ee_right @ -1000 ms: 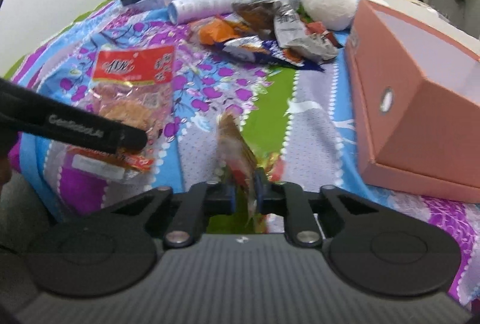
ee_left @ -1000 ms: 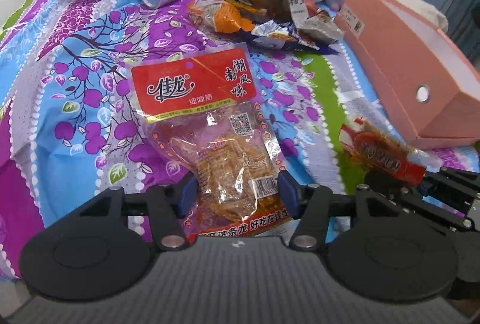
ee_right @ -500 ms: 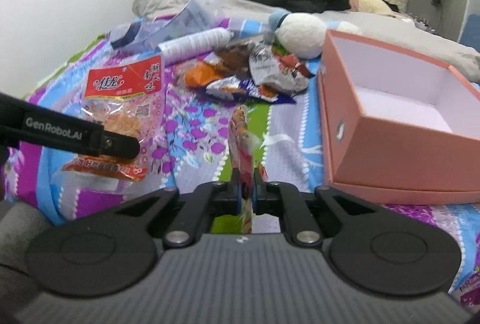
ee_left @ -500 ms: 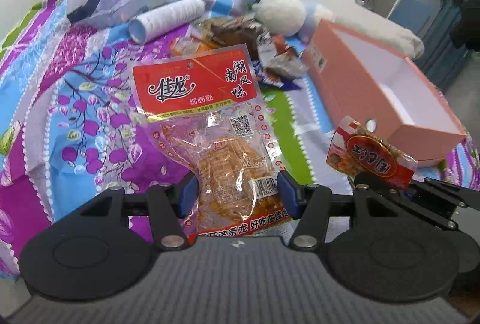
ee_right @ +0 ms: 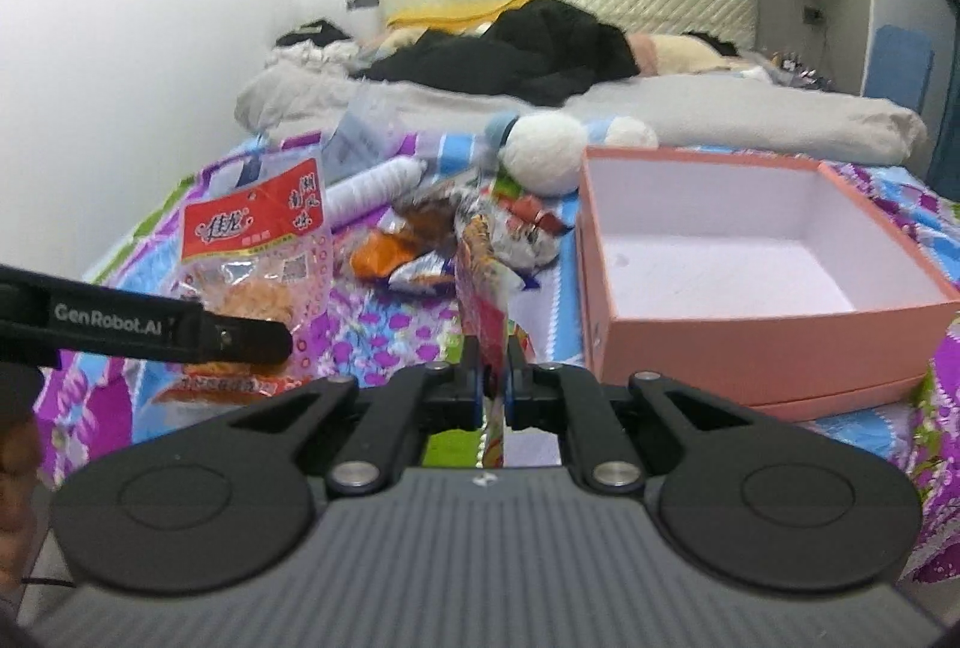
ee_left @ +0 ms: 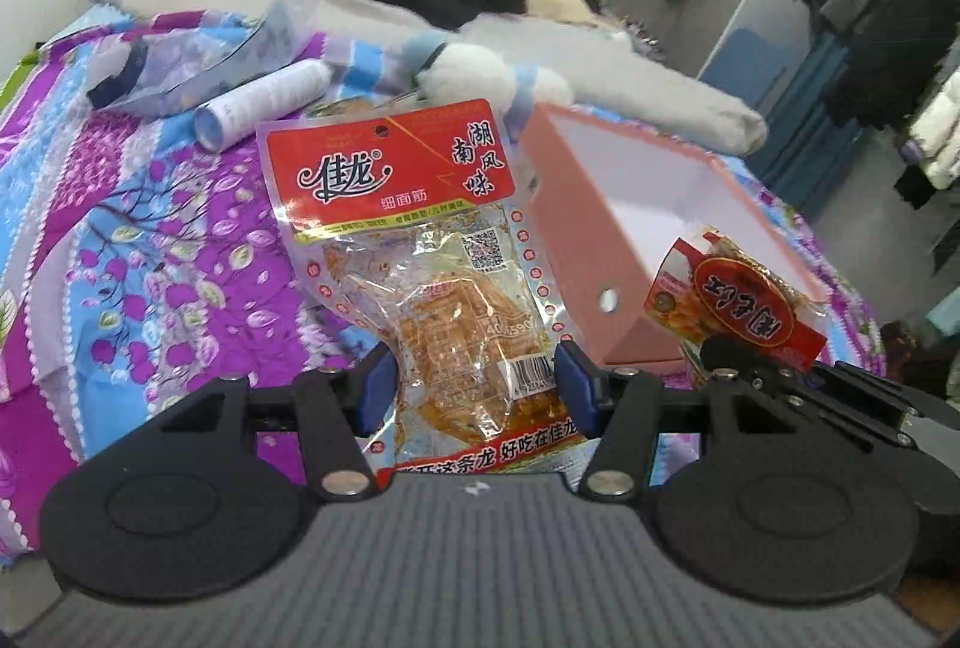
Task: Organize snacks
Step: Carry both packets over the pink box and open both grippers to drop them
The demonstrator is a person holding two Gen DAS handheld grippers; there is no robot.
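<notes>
Red-topped clear snack bag (ee_left: pixel 414 240) with orange strips inside sits between our left gripper (ee_left: pixel 474 387) pads, both blue pads pressing its sides, so we call that a grip on a wide thing; bag hangs clear of the bedspread (ee_left: pixel 120 228), upright, tilted a little. From the right wrist view the same bag (ee_right: pixel 258 252) shows at left, with the left gripper's black finger (ee_right: pixel 180 330) across it. Our right gripper (ee_right: pixel 493 372) is clamped nearly shut on a small red snack packet (ee_right: pixel 480 288), seen edge-on here, thin, standing up out of the jaws. In the left wrist view that packet (ee_left: pixel 744 306) shows its face, red with a dark round label, held in front of the pink box (ee_left: pixel 588 228). Pink cardboard box (ee_right: pixel 750 348) is open-topped, white inside, nothing in it that we can see, resting on the bedspread to the right of both held snacks. Loose snack pile (ee_right: pixel 432 246) lies on the bedspread left of the box, orange and silver wrappers, too blurred to count. White cylinder (ee_left: pixel 264 105) lies on its side behind the pile, white plush toy (ee_right: pixel 546 150) just beyond the box's far left corner. Grey duvet (ee_right: pixel 750 114) and black clothes (ee_right: pixel 510 54) further back toward the headboard.
</notes>
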